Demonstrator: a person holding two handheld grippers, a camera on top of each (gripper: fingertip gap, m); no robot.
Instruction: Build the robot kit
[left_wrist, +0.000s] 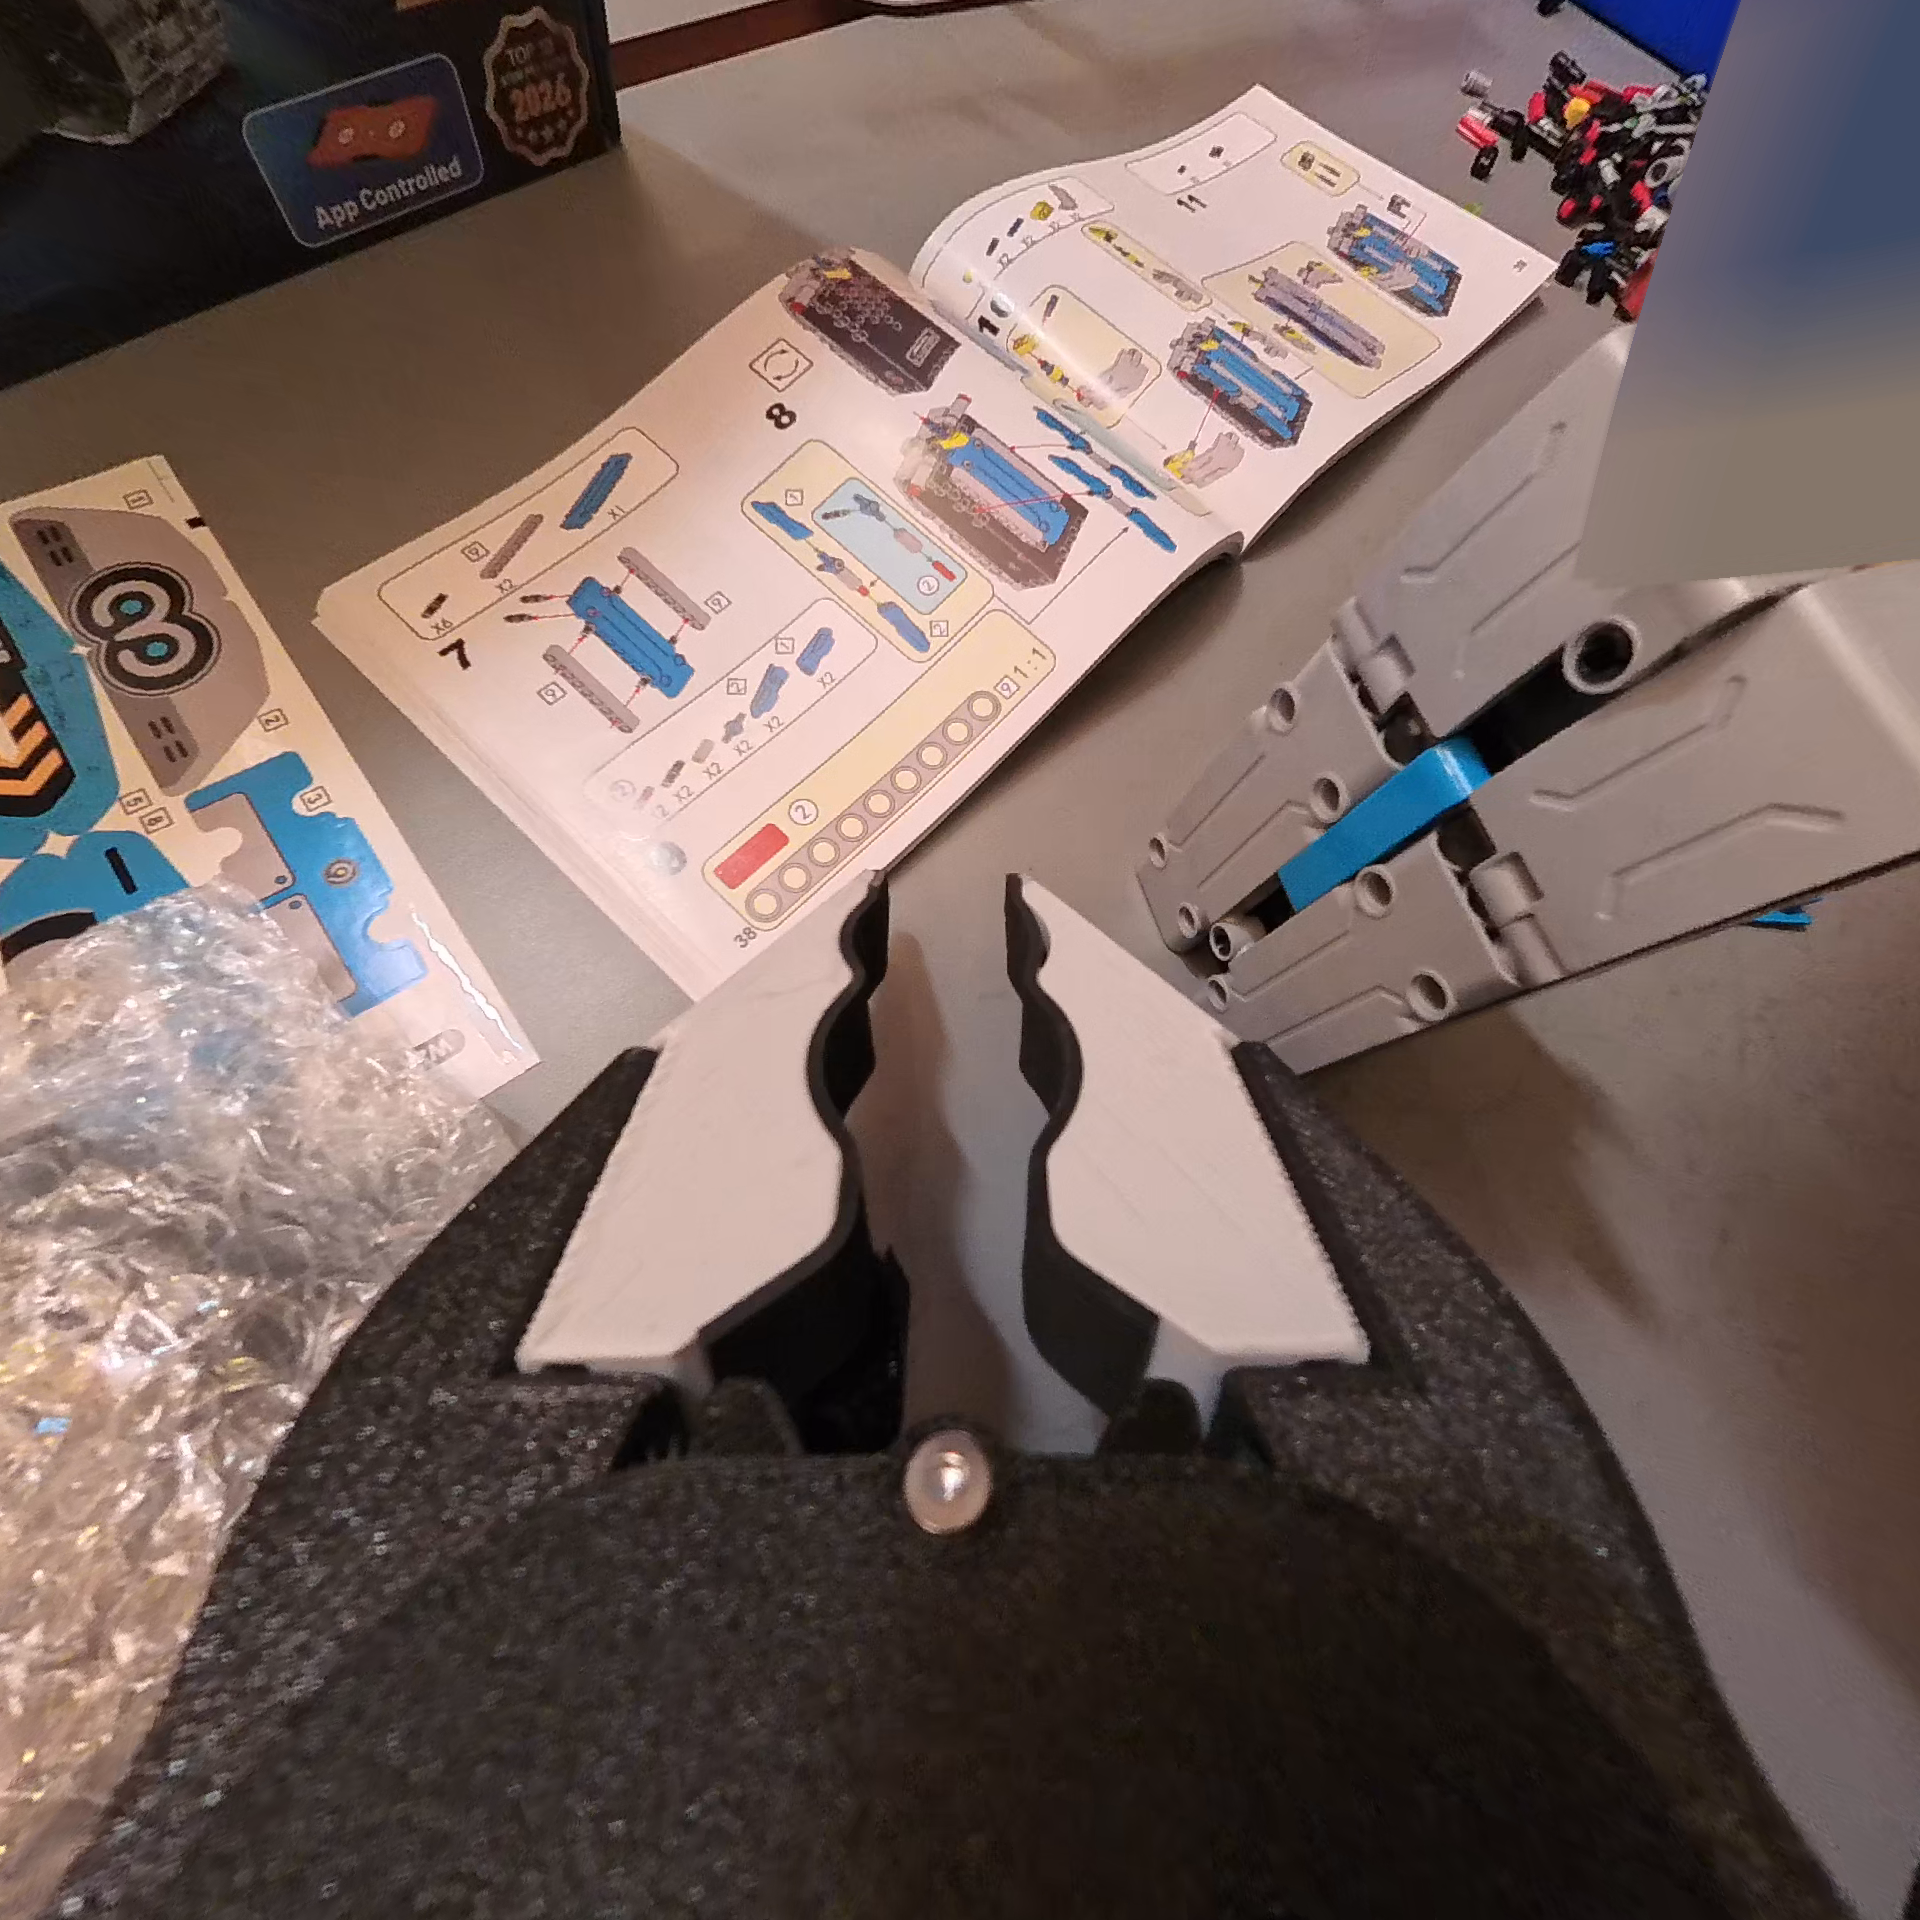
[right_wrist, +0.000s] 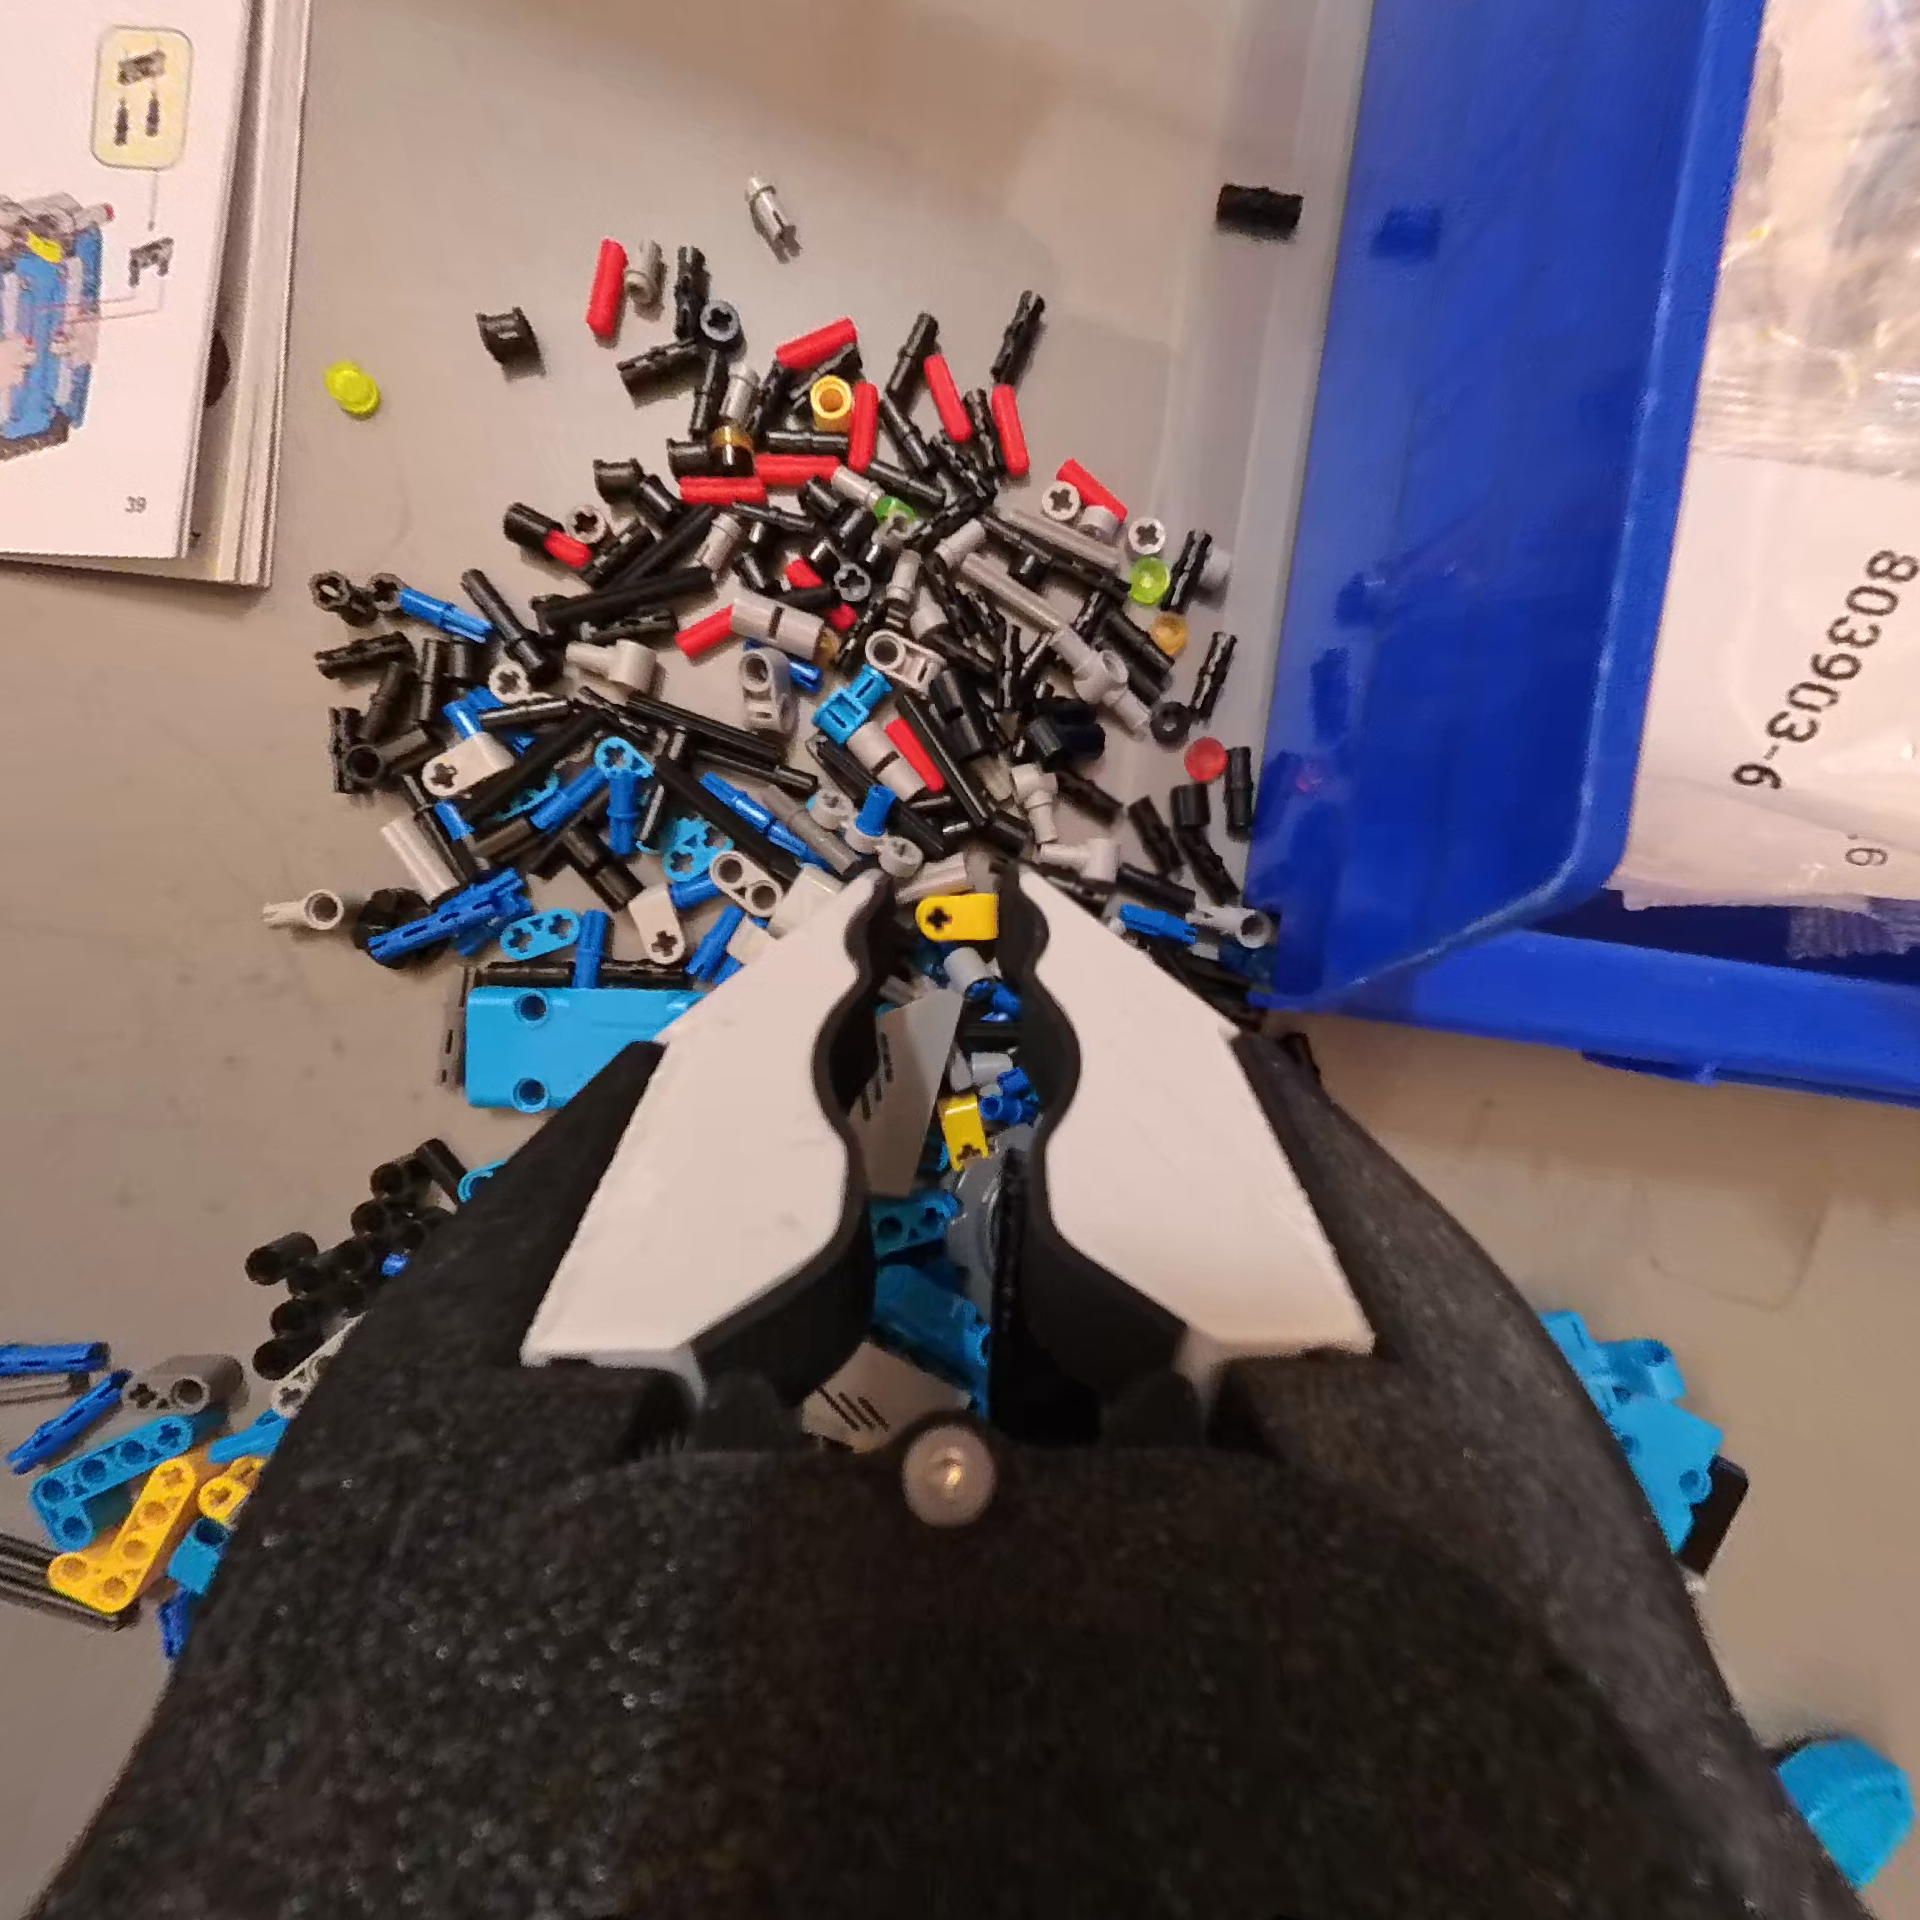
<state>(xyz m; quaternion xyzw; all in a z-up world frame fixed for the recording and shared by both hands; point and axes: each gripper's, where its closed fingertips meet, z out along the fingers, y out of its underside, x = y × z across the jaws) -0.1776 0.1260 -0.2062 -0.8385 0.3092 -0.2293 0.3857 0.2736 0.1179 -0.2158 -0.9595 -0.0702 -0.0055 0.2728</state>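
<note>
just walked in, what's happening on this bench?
A person holds two handheld grippers over a grey table. The left gripper is open and empty, hovering between an open instruction booklet and a grey-and-blue brick assembly, with a sticker sheet and crinkled plastic bag at its side. The right gripper is open above a pile of small building pins and connectors, nearest a yellow connector, beside a blue bin.

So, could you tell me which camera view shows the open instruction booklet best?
The left wrist view: the instruction booklet lies open with both pages visible beyond the left gripper. The right wrist view catches only its corner at the upper left.
</note>
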